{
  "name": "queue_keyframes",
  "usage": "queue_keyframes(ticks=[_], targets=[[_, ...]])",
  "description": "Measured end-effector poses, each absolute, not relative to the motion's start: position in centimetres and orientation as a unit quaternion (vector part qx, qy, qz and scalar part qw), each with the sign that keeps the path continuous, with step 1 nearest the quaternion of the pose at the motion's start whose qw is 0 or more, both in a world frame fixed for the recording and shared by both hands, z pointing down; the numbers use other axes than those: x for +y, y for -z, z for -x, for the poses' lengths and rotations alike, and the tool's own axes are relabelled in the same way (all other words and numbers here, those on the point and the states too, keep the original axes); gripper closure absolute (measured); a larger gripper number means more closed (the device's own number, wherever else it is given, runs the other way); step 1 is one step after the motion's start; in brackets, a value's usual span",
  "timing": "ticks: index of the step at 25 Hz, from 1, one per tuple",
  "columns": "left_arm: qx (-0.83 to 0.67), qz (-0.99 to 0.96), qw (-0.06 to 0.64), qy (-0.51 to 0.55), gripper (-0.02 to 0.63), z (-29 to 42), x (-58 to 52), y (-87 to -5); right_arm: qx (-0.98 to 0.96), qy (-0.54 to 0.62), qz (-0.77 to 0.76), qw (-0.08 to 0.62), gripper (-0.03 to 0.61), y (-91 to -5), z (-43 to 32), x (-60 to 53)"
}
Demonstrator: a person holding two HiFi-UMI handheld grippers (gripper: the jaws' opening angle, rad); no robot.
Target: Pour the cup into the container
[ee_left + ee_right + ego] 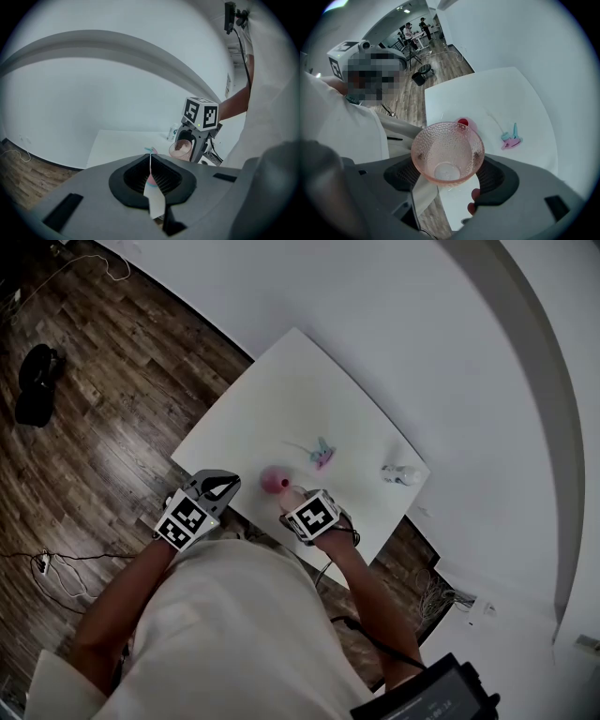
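The cup [446, 150] is translucent pink glass, a rounded bowl shape with a dimpled wall and a smooth, clear round base. The right tool [446, 175] is clamping it, one ribbed dark pad pressing on each side of the lower wall. The cup's axis is running along the tool's pointing direction: the mouth is facing back toward the tool's camera and the base is facing down toward the surface [281, 399]. The cup is hanging over the near edge of the surface, just beside the container [275, 480].

The container is a small round pink piece sitting on the flat white surface, with something red showing inside it. A pink and teal clip [511, 138] is lying farther along, apart from the container. A small white object [400, 474] is standing near the far right corner.

The right tool is pointing steeply downward, with the bare forearm reaching forward behind it. The left tool [152, 180] is sitting at the near left edge, angled gently downward, with its jaws pressed together and gripping nothing.

The floor [103, 381] is dark wood plank.
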State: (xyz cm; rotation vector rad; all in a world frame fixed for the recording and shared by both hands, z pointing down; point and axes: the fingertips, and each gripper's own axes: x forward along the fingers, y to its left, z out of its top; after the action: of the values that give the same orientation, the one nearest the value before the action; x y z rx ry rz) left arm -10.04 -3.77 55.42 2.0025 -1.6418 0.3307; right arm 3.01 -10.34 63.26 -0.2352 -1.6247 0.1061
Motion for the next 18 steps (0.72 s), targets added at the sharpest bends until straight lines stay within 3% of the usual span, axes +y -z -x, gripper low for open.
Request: queue_keyframes(ticks=[18], targets=[[-0.612,-0.734,0.270,-0.115,0.601,11.0,-2.6,-56.0,-0.688,-0.064,0.118,0.713,0.218,-63.7,-2.8,-10.2]])
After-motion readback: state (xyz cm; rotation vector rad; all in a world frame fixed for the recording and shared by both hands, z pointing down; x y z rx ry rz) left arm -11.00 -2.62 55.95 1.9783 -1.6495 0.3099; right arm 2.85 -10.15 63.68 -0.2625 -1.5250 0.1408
